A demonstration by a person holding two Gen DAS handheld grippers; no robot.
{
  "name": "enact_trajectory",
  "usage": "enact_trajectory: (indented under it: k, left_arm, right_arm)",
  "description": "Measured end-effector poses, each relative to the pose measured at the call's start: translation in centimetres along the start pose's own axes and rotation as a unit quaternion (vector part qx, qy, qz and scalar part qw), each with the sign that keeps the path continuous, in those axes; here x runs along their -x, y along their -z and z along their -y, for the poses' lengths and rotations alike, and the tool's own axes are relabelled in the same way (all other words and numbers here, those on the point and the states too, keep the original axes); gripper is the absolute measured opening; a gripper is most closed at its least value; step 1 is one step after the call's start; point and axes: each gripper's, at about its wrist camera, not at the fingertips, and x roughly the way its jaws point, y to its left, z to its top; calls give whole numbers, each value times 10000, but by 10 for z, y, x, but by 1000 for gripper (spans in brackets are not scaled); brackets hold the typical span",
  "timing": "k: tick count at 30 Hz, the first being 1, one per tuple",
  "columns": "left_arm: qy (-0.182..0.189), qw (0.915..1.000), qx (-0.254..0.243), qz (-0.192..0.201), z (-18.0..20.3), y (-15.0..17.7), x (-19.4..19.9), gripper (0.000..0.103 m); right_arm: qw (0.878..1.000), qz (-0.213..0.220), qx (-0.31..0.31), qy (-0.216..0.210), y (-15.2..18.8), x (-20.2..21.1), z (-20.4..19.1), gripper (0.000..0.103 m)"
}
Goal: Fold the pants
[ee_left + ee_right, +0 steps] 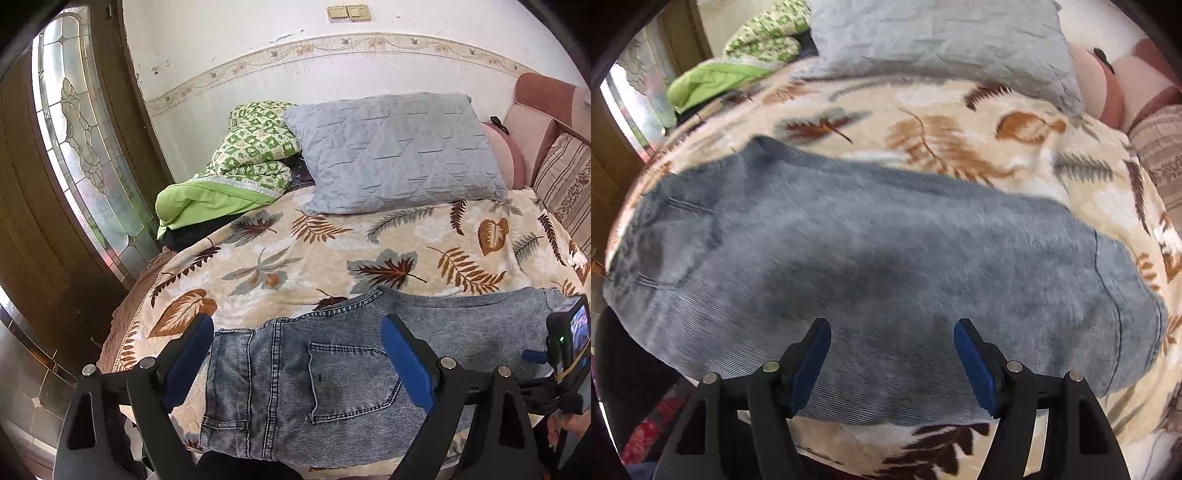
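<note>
Grey-blue denim pants [295,380] lie flat along the near edge of a bed, back pocket up, waistband at the left. My left gripper [297,325] is open and empty above the waist and pocket end. In the right wrist view the pants [879,258] stretch from the pocket at left to the leg hem at right. My right gripper [892,332] is open and empty above the leg's near edge. The right gripper's camera body [569,336] shows at the right edge of the left wrist view.
The bed has a cream leaf-print blanket [332,243]. A grey quilted pillow [395,151] and a folded green quilt [236,173] lie at the far side. A glass-panelled wooden door [74,155] stands left. Pink cushions [543,122] are at the right.
</note>
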Motion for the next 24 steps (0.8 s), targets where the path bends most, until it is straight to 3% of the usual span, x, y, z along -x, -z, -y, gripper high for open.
enact_trajectory:
  k: [2,8,16,21,24]
  left_arm:
    - [-13,10000,-5,-19,0,0,0,93]
    - [-25,9999,-43,-97,6,1,-3,93]
    - [102,9991,-284,-282,30,9,-16,93]
    - [296,9921,-382,-1160,49,41,-69,93]
    - [294,9844,-258,-1713,51,63,-103,93]
  right_arm:
    - [10000,-48,-30,24,10,-7,7,72]
    - [9990,393,125,-179,26,10,15,72]
    - [9932,1074,-390,-204,22,37,49,73]
    - [9893,1166,-871,0,24,34,82,73]
    - [9845,1128,-1333,-124,23,30,103,72]
